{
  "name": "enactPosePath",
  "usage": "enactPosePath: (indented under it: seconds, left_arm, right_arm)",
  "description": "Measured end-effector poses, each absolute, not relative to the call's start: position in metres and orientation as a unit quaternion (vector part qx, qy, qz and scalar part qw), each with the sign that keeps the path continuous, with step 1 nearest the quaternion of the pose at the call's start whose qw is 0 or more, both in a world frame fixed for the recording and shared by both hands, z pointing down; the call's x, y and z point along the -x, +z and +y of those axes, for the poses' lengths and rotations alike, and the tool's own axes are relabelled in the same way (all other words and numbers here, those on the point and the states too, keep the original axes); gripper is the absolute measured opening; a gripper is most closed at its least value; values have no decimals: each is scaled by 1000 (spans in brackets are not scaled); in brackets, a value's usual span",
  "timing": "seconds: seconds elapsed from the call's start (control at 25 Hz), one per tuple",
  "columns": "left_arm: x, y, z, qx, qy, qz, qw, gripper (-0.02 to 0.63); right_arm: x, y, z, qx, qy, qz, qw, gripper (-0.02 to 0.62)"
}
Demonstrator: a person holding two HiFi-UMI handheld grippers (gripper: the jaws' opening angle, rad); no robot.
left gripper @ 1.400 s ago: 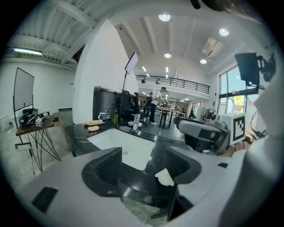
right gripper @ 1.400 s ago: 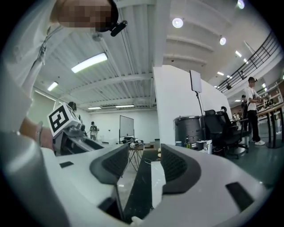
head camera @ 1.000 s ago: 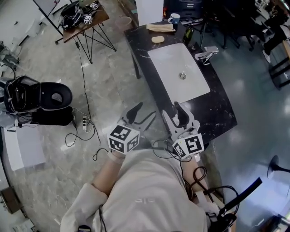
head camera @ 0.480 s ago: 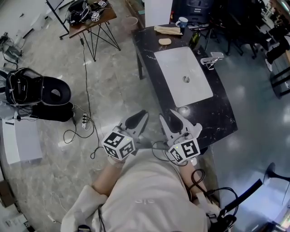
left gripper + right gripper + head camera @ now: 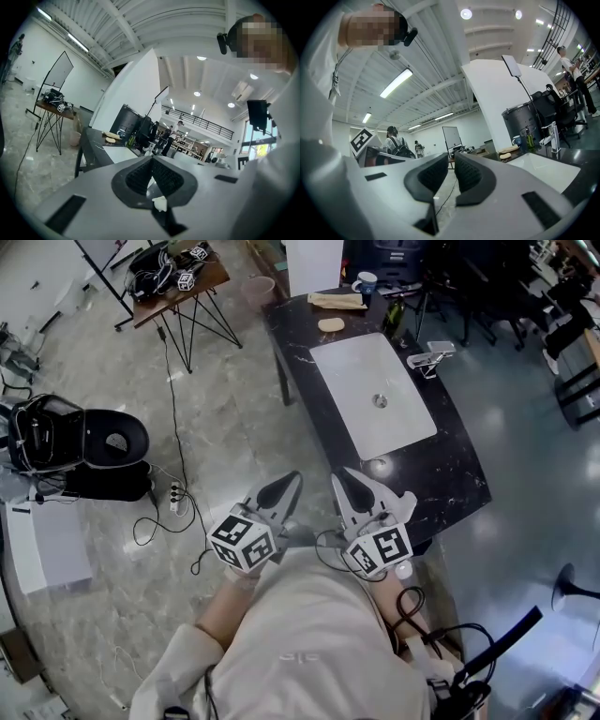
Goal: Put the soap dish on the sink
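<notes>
A black counter (image 5: 450, 465) with a white sink basin (image 5: 373, 395) and a chrome faucet (image 5: 429, 354) stands ahead of me. At its far end lie a small tan oval piece (image 5: 330, 324) and a flat beige tray (image 5: 335, 300); I cannot tell which is the soap dish. Both show small in the right gripper view, oval piece (image 5: 505, 155) and tray (image 5: 509, 149). My left gripper (image 5: 285, 486) and right gripper (image 5: 345, 480) hover side by side off the counter's near end, both shut and empty. In their own views the left gripper (image 5: 151, 160) and right gripper (image 5: 450, 161) hold nothing.
A mug (image 5: 364, 282) and a green bottle (image 5: 391, 308) stand at the counter's far end. A small wooden table (image 5: 178, 279) with cables is at far left. A black bag (image 5: 80, 442) and a power strip (image 5: 176, 497) lie on the floor. Office chairs (image 5: 553, 306) stand at right.
Both grippers' jaws have closed from wide open to shut with nothing in them. Both hands have drawn slightly closer together near my body.
</notes>
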State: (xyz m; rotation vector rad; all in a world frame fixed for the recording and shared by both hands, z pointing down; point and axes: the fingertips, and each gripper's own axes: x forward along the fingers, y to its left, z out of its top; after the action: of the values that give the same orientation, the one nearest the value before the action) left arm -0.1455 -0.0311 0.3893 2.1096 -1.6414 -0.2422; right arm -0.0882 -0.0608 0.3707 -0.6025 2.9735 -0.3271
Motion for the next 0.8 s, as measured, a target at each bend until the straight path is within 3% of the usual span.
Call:
enactPosePath:
  seconds: [0.8]
  left_arm:
    - [138, 392, -41, -781, -89, -574, 230, 6]
  right_arm:
    - [93, 382, -67, 210, -93, 973, 20, 57]
